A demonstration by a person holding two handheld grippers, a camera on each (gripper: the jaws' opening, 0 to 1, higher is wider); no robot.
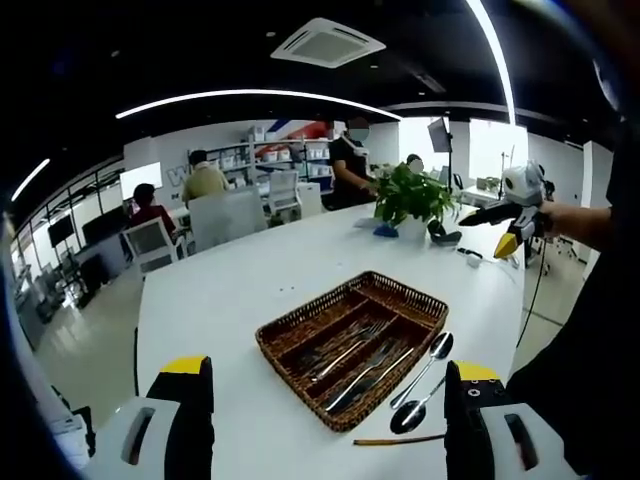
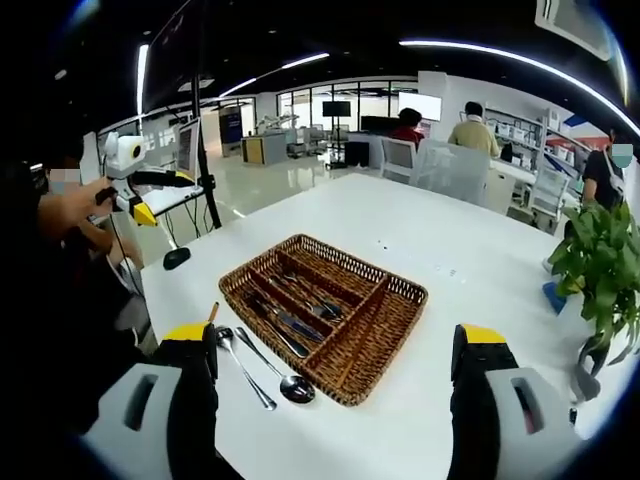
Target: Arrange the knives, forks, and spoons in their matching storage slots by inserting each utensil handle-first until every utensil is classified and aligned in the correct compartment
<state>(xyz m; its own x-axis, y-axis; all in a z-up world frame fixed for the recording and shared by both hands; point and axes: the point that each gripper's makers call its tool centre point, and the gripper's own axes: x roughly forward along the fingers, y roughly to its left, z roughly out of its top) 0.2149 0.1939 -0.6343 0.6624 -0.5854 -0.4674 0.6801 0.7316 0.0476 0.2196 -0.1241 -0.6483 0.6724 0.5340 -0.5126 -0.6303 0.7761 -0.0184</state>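
- The left gripper [image 1: 325, 425], with black jaws tipped in yellow, has its jaws spread wide with nothing between them, raised above the white table [image 1: 250, 270].
- The right gripper [image 2: 340, 400], of the same make, likewise has its jaws spread apart and empty.
- A brown woven wicker tray with divided compartments [image 1: 400, 298] [image 2: 395, 320] sits on the white table.
- Dark-handled metal forks [image 1: 350, 350] and other utensils, too small to tell apart, lie in the compartments.
- Two silver spoons [image 1: 425, 385] [image 2: 270, 375] lie on the table just beside the tray's long edge, outside it.
- A thin brown stick [image 1: 400, 439] lies on the table near the spoons.
- A green leafy potted plant [image 1: 410, 195] [image 2: 600, 260] stands farther along the table.
- Several seated and standing people [image 1: 205, 178] are at desks in the background.
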